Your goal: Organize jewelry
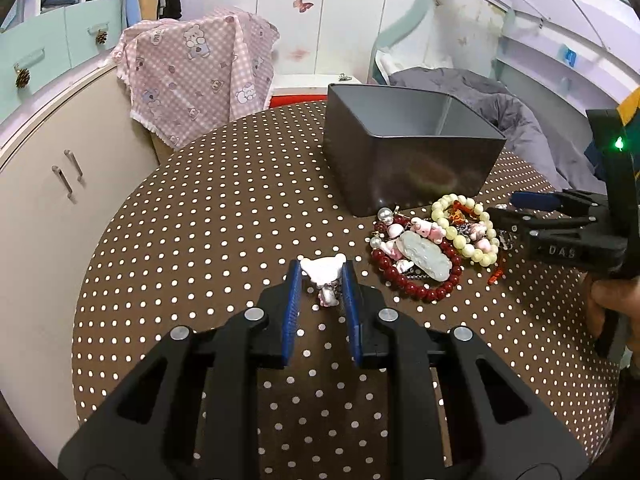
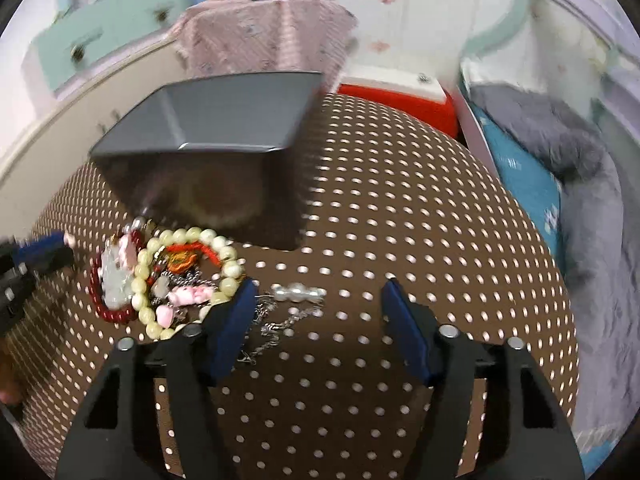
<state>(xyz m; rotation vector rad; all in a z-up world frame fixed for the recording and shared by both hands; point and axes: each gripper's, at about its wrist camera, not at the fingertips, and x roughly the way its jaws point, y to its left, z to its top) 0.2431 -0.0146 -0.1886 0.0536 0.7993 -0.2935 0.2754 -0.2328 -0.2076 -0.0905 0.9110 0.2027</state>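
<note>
A pile of jewelry (image 1: 432,246) lies on the brown dotted table (image 1: 224,216) in front of a dark grey box (image 1: 408,152). It holds a red bead bracelet (image 1: 416,286), a cream bead bracelet (image 1: 476,240) and a pale jade pendant (image 1: 426,256). My left gripper (image 1: 322,270) is shut on a white and pink charm (image 1: 324,272) left of the pile. My right gripper (image 2: 318,292) is open over a pearl piece with a silver chain (image 2: 296,294), right of the pile (image 2: 168,280). The right gripper also shows at the right edge of the left wrist view (image 1: 516,210).
The grey box (image 2: 224,120) looks empty inside. A pink checked cloth (image 1: 196,68) hangs over something behind the table. A beige cabinet (image 1: 52,200) stands to the left, a red and white box (image 2: 400,96) and grey bedding (image 2: 580,184) lie behind and to the right.
</note>
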